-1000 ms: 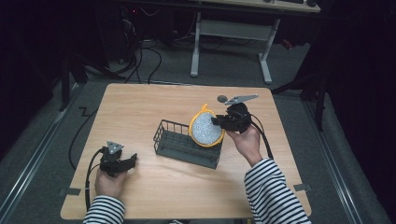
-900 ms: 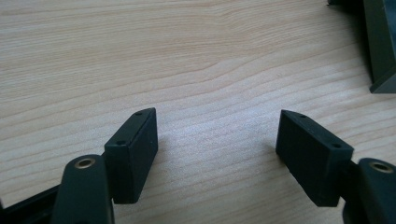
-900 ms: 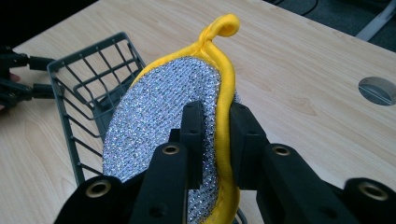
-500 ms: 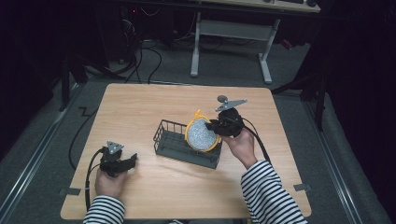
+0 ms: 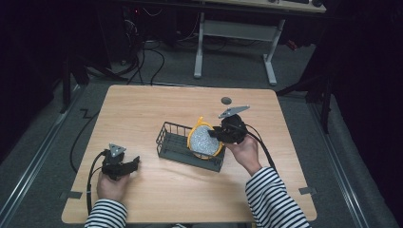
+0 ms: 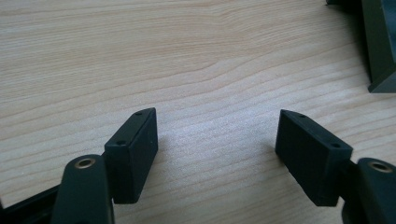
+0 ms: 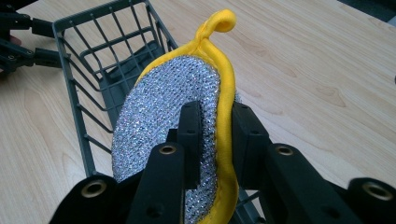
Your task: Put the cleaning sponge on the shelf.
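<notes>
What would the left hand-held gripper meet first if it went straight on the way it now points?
Probably the wire basket: the left hand-held gripper, open and low over the table, aims toward it across bare wood, though depth is hard to judge.

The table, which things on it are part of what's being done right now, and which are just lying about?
In use:
- right gripper, shut on the yellow-rimmed silver scrubber
- dark wire basket, scrubber at its right end

Lying about:
- left gripper, open, resting on the table
- small dark disc
</notes>
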The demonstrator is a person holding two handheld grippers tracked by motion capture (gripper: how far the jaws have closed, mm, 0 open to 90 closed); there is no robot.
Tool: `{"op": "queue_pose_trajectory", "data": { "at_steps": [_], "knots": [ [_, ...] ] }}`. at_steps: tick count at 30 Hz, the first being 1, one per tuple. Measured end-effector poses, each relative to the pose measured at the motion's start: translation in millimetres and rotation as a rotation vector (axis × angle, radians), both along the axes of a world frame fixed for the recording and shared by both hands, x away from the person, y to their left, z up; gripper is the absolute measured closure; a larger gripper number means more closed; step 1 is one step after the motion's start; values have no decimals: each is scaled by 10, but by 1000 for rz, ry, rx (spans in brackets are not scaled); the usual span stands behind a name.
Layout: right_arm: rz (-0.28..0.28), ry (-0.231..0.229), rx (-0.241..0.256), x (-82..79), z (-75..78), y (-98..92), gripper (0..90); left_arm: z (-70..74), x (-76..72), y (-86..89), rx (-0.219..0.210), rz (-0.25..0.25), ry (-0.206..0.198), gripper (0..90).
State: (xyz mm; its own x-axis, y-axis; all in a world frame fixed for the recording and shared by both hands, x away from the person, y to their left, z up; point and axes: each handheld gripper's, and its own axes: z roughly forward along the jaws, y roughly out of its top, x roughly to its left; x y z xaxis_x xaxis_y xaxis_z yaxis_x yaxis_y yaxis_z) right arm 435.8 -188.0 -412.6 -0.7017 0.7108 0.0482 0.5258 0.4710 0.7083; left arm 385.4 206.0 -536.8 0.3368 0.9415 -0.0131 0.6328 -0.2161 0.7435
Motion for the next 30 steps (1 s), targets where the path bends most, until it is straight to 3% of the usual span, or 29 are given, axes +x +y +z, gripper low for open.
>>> {"op": "queue_pose_trajectory", "data": {
  "at_steps": [9, 14, 20, 23, 30],
  "knots": [
    [6, 0, -17, -10, -28, 18, 732, 0, 0, 0, 0, 0, 0, 303],
    [-3, 8, -4, -2, -34, 7, 689, 0, 0, 0, 0, 0, 0, 303],
    [-31, 0, 15, -23, -38, -43, 578, 0, 0, 1, -2, 0, 0, 303],
    [-44, -4, 51, -33, 7, -103, 510, 0, 0, 1, -1, 0, 0, 303],
    [-67, -20, 74, -53, 73, -191, 504, 0, 0, 1, -2, 0, 0, 304]
  ]
}}
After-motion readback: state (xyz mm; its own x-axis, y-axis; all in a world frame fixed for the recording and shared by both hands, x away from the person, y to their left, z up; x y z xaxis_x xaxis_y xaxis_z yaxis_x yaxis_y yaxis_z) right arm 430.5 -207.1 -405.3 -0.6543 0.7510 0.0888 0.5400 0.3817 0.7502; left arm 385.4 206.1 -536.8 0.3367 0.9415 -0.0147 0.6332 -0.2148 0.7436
